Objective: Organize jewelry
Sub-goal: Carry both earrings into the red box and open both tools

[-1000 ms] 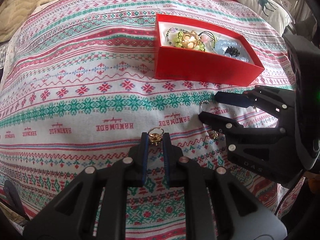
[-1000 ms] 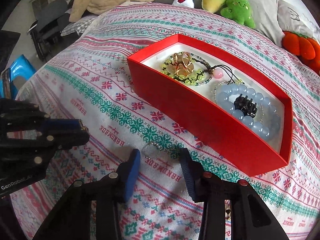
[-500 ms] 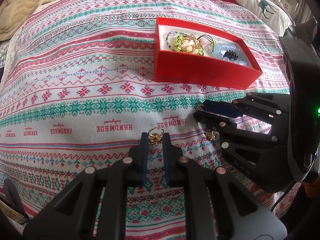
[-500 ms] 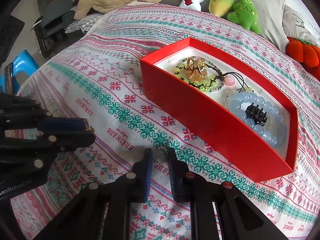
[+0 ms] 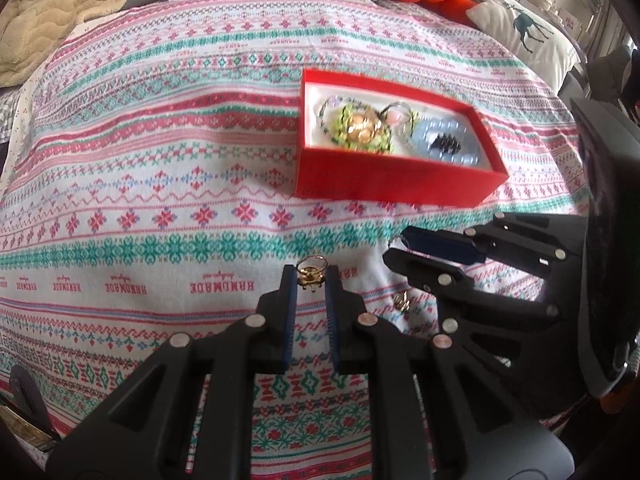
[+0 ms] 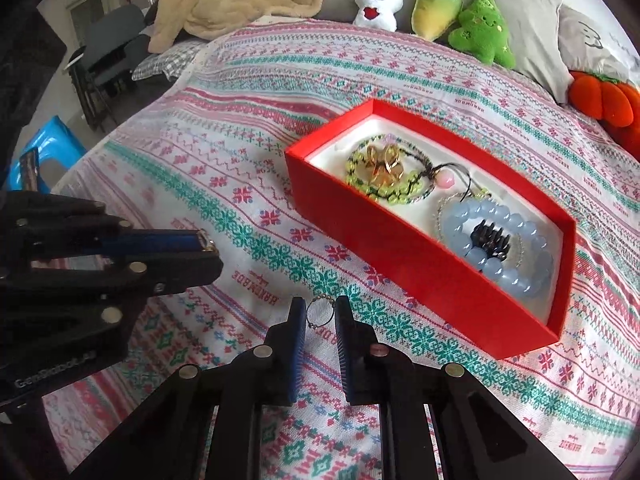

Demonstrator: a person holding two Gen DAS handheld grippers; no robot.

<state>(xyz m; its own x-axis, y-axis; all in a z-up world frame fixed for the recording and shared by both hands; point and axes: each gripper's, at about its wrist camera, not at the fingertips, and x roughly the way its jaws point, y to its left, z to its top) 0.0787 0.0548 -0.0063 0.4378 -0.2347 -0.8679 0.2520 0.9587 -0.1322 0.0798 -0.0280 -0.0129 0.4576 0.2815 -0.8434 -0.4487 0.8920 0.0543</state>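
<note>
Both ribbed blue-padded fingers pinch a thin beaded ring.

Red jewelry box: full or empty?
Partly full: the lidless red jewelry box holds a green bead bracelet and a blue bead bracelet.

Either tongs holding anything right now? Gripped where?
Left tongs pinch a gold ring by its band sides. Right tongs, just closed, clamp a silver beaded ring across its loop.
</note>
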